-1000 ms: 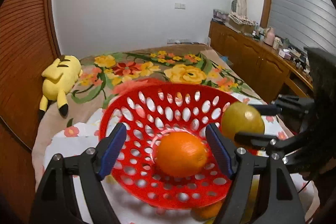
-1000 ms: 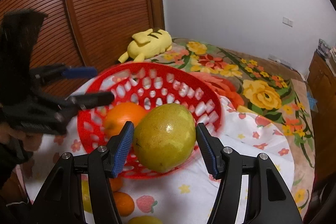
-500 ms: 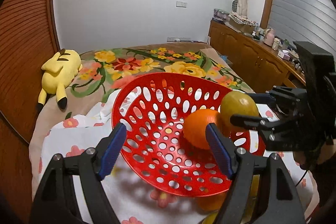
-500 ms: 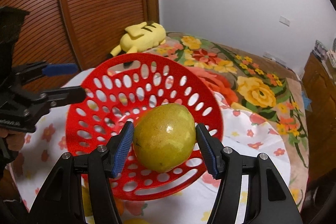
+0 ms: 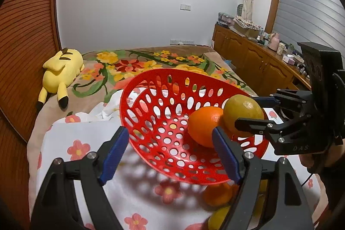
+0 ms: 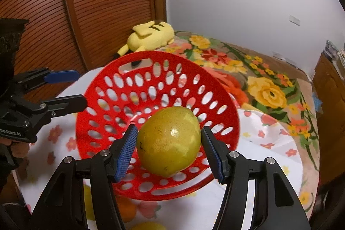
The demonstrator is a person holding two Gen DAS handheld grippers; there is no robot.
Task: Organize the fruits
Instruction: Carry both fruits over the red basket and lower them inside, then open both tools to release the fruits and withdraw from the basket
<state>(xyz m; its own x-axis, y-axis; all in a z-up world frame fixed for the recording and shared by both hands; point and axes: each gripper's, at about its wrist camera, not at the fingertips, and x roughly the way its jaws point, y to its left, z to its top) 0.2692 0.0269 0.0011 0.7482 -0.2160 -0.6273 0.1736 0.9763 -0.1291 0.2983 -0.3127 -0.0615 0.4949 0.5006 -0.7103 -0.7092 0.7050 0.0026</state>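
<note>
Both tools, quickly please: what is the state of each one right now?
Left tool: open, holding nothing; its jaws have just opened a little.
Right tool: closed on the yellow-green fruit, above the red basket.

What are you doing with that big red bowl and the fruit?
A person is sorting fruit on a bed. The right tongs grip a yellow-green pear over the red basket, where an orange already sits. The left tongs are open, holding nothing. More fruit lies on the flowered cloth.

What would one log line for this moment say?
right gripper: shut on yellow-green fruit, over red basket | left gripper: open, empty | orange: in basket
</note>
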